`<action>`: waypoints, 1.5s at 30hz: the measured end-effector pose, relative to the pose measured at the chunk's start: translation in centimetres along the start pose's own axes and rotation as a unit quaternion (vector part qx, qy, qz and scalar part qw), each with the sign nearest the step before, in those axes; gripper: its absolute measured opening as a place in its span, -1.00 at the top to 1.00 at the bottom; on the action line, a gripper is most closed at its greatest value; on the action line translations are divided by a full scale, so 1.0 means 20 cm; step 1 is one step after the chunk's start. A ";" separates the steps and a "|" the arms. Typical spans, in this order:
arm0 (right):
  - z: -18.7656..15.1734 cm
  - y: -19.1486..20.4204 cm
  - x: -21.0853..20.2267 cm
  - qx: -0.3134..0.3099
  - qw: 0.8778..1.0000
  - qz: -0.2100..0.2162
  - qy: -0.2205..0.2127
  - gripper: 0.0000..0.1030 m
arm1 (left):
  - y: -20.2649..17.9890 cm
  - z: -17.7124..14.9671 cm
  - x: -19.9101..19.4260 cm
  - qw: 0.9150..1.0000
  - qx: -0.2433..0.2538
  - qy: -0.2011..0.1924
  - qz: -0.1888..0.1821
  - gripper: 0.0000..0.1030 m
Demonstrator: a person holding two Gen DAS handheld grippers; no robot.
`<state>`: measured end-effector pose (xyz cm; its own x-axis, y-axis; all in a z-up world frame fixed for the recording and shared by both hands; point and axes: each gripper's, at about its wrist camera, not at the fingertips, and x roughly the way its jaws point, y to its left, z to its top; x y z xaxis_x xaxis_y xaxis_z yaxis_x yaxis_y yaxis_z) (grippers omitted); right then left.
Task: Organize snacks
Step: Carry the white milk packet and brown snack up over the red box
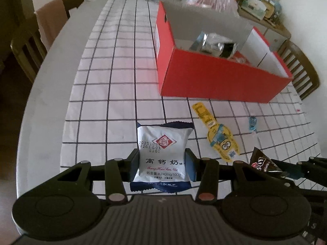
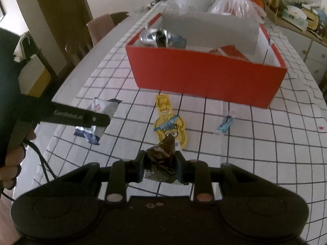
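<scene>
While both grippers carry snacks:
Left gripper [image 1: 162, 164]: jaws pinching white biscuit packet [image 1: 162, 153].
Right gripper [image 2: 160, 168]: jaws pinching brown candy bag [image 2: 161, 159].
Done: some snacks in red box [image 2: 204, 75], 12 o'clock.
Left: yellow packet [image 2: 170, 122], blue candy [image 2: 225, 122] on surface [image 2: 265, 143].

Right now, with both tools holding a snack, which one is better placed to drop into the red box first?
Probably right. Its tool faces the red box squarely; the left tool sees it off to one side.

Glossy plastic biscuit packet [image 1: 162, 159]; matt red cardboard box [image 1: 214, 81]; checked cloth [image 1: 114, 94].
</scene>
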<state>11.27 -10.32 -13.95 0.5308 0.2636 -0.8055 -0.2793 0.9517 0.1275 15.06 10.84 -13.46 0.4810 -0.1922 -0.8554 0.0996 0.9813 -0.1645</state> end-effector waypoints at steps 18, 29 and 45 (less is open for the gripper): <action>0.25 -0.16 -0.38 0.005 0.995 -0.030 -0.095 0.46 | -0.11 0.25 -0.38 0.996 0.017 -0.090 -0.019 0.12; 0.48 -0.32 -0.37 -0.002 0.992 -0.053 -0.117 0.46 | -0.26 0.49 -0.37 0.993 0.029 -0.114 -0.009 0.12; 0.67 -0.46 -0.15 -0.011 0.991 -0.080 -0.103 0.46 | -0.35 0.69 -0.20 0.994 0.035 -0.103 0.003 0.12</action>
<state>23.00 -17.75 -4.98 0.7208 0.1383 -0.6792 -0.1948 0.9808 -0.0071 24.43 4.61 -2.20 0.6500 -0.1904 -0.7357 0.1528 0.9811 -0.1189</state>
